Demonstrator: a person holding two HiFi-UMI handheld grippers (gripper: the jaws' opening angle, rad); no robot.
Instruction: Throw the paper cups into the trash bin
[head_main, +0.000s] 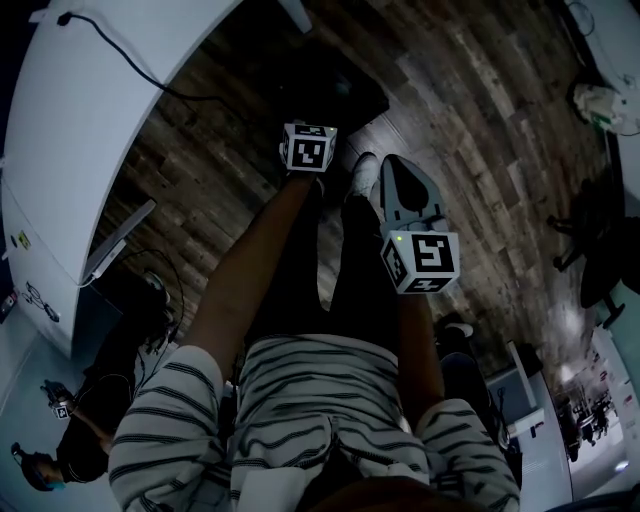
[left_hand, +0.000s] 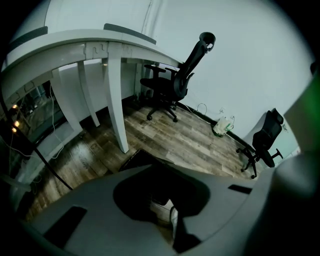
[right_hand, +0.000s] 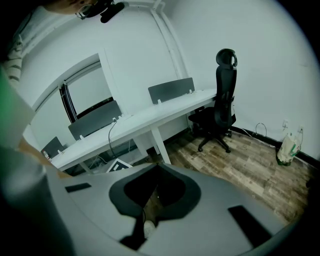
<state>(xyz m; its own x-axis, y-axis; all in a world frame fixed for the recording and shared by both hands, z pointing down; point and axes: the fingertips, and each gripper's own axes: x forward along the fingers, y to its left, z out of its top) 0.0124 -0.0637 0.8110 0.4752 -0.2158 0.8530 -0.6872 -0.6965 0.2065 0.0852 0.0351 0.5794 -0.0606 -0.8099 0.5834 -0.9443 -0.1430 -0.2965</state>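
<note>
Where the wood floor (head_main: 480, 120) goes dark just past the left gripper (head_main: 308, 148), a black boxy thing (head_main: 345, 85) sits low. It may be the trash bin, but I cannot tell for sure. The left gripper's jaws are pressed together with nothing in them. The right gripper (head_main: 393, 168) hangs near it, and its jaws are closed on nothing too. A white shoe (head_main: 362, 175) shows between the two. To the right the floor is wide and open. On the left, the white desk (head_main: 100, 120) curves in close with its long edge. One black chair (left_hand: 175, 82) and a second chair (left_hand: 265, 142) stand well apart by the wall.
</note>
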